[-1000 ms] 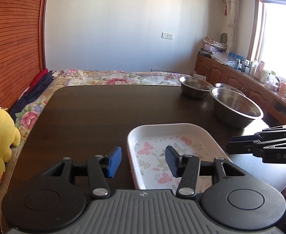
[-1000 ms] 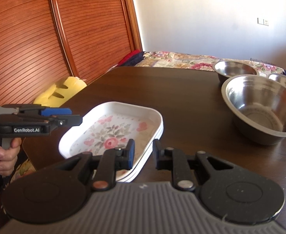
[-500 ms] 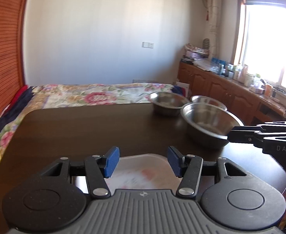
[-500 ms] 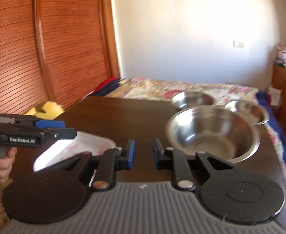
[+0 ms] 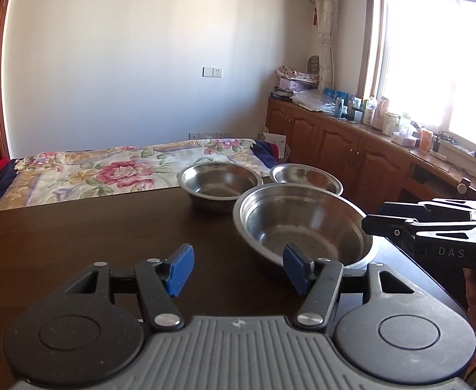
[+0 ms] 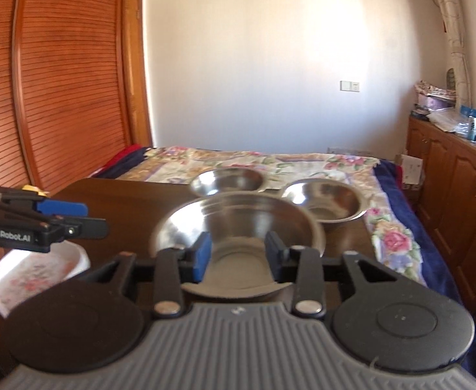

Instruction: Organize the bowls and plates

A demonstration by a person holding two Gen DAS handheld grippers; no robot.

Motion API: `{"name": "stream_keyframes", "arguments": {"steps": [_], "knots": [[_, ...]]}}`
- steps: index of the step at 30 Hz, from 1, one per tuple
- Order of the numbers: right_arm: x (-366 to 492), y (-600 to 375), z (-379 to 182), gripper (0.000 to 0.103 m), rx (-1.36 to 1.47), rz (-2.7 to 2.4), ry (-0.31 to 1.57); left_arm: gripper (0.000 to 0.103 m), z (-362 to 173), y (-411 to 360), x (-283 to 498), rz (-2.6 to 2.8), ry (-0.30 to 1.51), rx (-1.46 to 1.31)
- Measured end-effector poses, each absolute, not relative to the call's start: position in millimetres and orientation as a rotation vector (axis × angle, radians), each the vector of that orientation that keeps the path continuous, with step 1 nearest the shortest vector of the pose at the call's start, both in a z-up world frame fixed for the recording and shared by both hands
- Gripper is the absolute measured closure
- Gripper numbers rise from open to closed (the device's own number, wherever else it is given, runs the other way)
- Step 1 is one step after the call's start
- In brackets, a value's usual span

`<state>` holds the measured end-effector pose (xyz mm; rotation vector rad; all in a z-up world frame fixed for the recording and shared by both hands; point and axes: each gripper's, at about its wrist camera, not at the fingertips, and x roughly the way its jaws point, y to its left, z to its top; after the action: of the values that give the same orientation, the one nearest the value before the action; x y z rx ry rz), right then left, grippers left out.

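Observation:
Three steel bowls stand on the dark table [image 5: 92, 227]: a large bowl [image 5: 299, 224] nearest, a medium bowl [image 5: 218, 183] behind it, a shallow bowl [image 5: 304, 178] at the back right. My left gripper [image 5: 238, 269] is open and empty, just left of the large bowl's near rim. My right gripper [image 6: 238, 255] is open with its fingers either side of the large bowl's [image 6: 238, 227] near rim, apart from it. A white floral tray [image 6: 40, 269] lies at the left in the right wrist view, under the left gripper [image 6: 75, 224].
A bed with a floral cover [image 5: 108, 172] lies beyond the table's far edge. Wooden cabinets [image 5: 351, 152] with clutter run along the right wall under a window. A slatted wooden wardrobe [image 6: 59, 97] stands on the left.
Both grippers swung right and forward, from the floral tray toward the bowls. The tray left the left wrist view. The right gripper opened wider and now straddles the large bowl's rim.

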<state>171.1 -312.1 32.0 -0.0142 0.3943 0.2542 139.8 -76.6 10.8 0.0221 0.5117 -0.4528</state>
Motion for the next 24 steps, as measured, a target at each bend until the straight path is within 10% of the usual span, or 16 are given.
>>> {"name": "stream_keyframes", "arguments": {"steps": [24], "knots": [[237.8, -360.4, -0.8, 0.042, 0.066, 0.286, 0.481, 0.035, -12.8, -120.6, 196.0, -0.447, 0.602, 0.025]]}}
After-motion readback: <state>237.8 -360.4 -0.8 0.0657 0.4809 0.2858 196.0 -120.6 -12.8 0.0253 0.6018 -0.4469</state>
